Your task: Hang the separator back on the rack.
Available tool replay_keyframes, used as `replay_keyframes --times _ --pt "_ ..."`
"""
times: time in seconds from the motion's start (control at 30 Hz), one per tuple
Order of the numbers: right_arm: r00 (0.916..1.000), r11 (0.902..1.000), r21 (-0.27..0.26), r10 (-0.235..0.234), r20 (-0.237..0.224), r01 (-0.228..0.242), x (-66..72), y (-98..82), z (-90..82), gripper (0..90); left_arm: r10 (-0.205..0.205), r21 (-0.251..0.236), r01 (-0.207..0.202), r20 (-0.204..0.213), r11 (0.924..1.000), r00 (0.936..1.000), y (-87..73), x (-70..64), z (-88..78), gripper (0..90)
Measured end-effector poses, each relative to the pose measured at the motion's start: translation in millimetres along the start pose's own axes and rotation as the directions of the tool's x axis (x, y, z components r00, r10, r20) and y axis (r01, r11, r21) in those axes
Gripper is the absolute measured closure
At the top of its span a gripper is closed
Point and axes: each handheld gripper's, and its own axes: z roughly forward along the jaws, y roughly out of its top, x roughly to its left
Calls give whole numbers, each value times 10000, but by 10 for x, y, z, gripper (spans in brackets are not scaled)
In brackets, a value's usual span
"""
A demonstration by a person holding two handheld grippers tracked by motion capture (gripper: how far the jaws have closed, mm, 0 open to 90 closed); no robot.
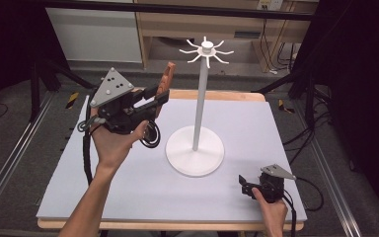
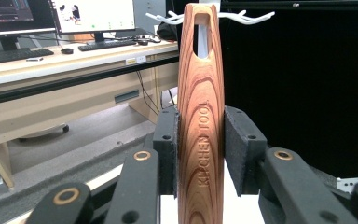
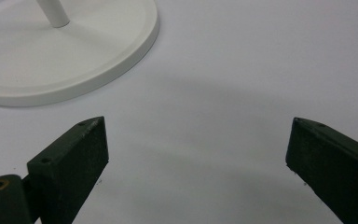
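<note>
Wooden utensil handle (image 2: 200, 121): reddish grained wood engraved "KITCHEN TOOL", slotted hanging hole at its tip, held raised and near upright above the table's 10 o'clock area. White hook stand (image 1: 197, 123): round base at table centre, vertical pole, radial hooks on top, at 3 o'clock of the handle.

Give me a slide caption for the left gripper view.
Left hand-held gripper clamps a wooden kitchen tool handle upright, its hanging slot near the white hook stand.

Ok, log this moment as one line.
left gripper: shut on wooden utensil handle, raised | right gripper: open, low over table | hook stand: bare
</note>
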Motion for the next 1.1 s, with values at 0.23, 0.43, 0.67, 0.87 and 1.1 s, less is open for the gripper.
replay_keyframes --times 0.23,0.43,0.67,0.87,1.1 --pt "10000 10000 26 -8 -2 8 5 1 1 62 38 27 -38 6 10000 10000 32 -12 51 674" --pt "10000 10000 24 -19 -1 19 1 0 3 62 74 -38 -74 58 10000 10000 88 -50 90 674" --pt "10000 10000 14 12 7 -12 -1 -1 2 62 103 -4 -102 103 9999 9999 136 -73 146 673" --pt "10000 10000 27 9 24 -9 -5 -1 3 62 110 75 -111 100 9999 9999 172 -89 212 674" --pt "10000 10000 43 56 28 -56 -10 -2 1 62 116 174 -117 41 9998 9999 170 -94 293 673"
